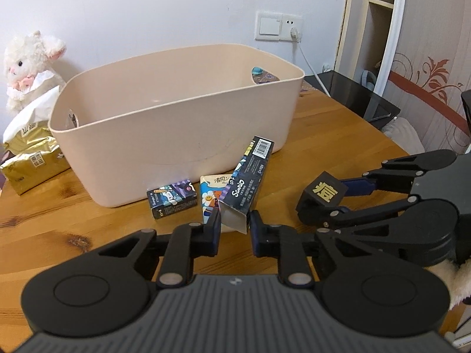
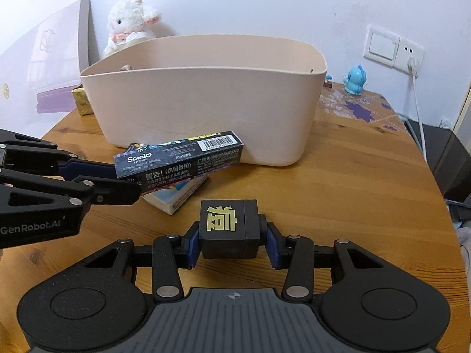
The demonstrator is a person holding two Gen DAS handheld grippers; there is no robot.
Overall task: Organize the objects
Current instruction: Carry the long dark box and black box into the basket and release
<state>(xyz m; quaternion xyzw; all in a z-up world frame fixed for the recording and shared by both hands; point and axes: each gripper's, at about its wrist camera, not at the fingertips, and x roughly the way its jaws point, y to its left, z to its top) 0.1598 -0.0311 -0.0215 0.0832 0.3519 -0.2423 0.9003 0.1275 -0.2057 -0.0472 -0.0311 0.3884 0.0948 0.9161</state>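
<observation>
A beige plastic bin (image 1: pixel 176 123) stands on the wooden table; it also shows in the right wrist view (image 2: pixel 206 94). My left gripper (image 1: pixel 235 223) is shut on the near end of a long dark Sanrio box (image 1: pixel 247 176), which tilts up toward the bin; the same box shows in the right wrist view (image 2: pixel 179 158). My right gripper (image 2: pixel 229 235) is shut on a black cube with a gold character (image 2: pixel 228 226), held just above the table; the cube also shows in the left wrist view (image 1: pixel 325 189). A small dark box (image 1: pixel 172 198) and a tissue pack (image 1: pixel 212 197) lie before the bin.
A white plush lamb (image 1: pixel 29 67) and gold packets (image 1: pixel 29 161) sit left of the bin. A blue figurine (image 2: pixel 354 79) on a patterned mat stands at the back right. A wall socket with a cable (image 2: pixel 412 61) is behind. The table edge curves at right.
</observation>
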